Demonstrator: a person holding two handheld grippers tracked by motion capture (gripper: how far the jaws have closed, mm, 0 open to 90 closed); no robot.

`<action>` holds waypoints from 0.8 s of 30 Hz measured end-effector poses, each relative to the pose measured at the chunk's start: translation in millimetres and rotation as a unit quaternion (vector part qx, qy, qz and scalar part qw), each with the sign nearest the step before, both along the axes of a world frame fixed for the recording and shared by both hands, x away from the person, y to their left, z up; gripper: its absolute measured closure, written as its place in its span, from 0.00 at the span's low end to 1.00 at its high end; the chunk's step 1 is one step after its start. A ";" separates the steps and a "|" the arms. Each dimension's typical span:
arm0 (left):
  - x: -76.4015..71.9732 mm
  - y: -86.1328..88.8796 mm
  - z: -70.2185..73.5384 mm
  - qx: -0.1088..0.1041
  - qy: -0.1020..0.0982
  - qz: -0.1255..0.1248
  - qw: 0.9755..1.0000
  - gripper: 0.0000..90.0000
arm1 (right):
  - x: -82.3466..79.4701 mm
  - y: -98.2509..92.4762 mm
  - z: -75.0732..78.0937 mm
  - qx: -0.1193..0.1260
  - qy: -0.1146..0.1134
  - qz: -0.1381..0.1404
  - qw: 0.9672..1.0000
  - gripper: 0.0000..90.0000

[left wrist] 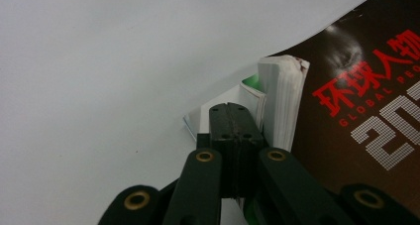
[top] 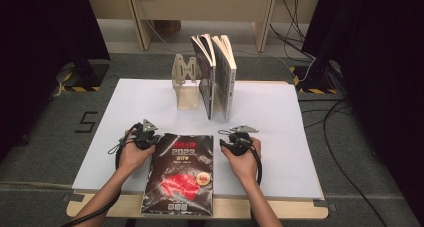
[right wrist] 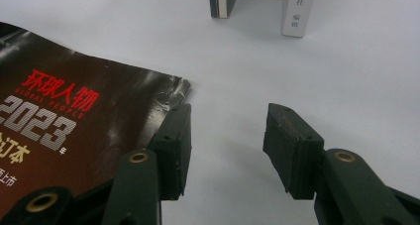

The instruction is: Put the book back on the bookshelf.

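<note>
Left claw (left wrist: 230,117) hides part of the magazine's (left wrist: 356,101) corner.

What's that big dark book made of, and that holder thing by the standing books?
The dark book looks like paper with a glossy coated cover: light glints off it, its corner is creased, and white page edges show. The bookend looks like thin sheet metal, probably painted beige, bent into an L with cut-out holes. It could also be plastic.

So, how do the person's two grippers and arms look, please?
Both the left gripper and the right gripper are black, each topped by a grey three-cornered plate and trailing a black cable. Their jaws are blocky black pads on links with brass-coloured pins. The forearms are bare, with no sleeves in sight.
</note>
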State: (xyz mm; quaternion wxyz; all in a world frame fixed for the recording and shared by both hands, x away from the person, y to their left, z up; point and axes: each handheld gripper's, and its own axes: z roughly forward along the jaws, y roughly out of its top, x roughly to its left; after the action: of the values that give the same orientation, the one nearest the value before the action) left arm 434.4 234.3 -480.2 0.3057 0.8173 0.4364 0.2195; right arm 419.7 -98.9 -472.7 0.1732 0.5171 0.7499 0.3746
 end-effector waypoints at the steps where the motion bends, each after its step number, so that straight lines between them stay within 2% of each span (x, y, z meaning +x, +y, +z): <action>1: 0.3 1.0 -0.2 -0.002 0.001 0.001 1.000 1.00 | -0.1 0.5 0.0 0.001 0.002 0.000 1.000 0.60; 5: 0.1 8.8 1.7 -0.011 0.003 0.014 1.000 0.92 | 0.1 1.4 -0.4 -0.001 0.006 0.003 1.000 0.59; 8: -3.7 15.7 5.0 -0.009 -0.005 0.029 1.000 0.85 | 0.8 2.3 -0.6 0.001 0.011 0.004 1.000 0.59; 13: -13.3 27.2 11.1 -0.014 -0.015 0.043 0.999 0.80 | 2.6 4.9 -1.1 0.003 0.015 0.006 1.000 0.59; 19: -25.8 32.3 16.9 -0.025 -0.019 0.044 0.999 0.77 | 3.9 9.3 -2.1 0.004 0.017 0.010 1.000 0.59; 24: -33.5 26.3 19.1 -0.027 -0.018 0.033 0.999 0.76 | 7.3 14.4 -3.1 0.001 0.020 0.016 1.000 0.59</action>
State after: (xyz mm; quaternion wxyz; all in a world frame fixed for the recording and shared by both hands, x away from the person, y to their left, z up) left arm 400.9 260.6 -461.2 0.3280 0.7896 0.4637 0.2324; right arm 426.9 -84.5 -475.8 0.1514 0.5130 0.7609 0.3674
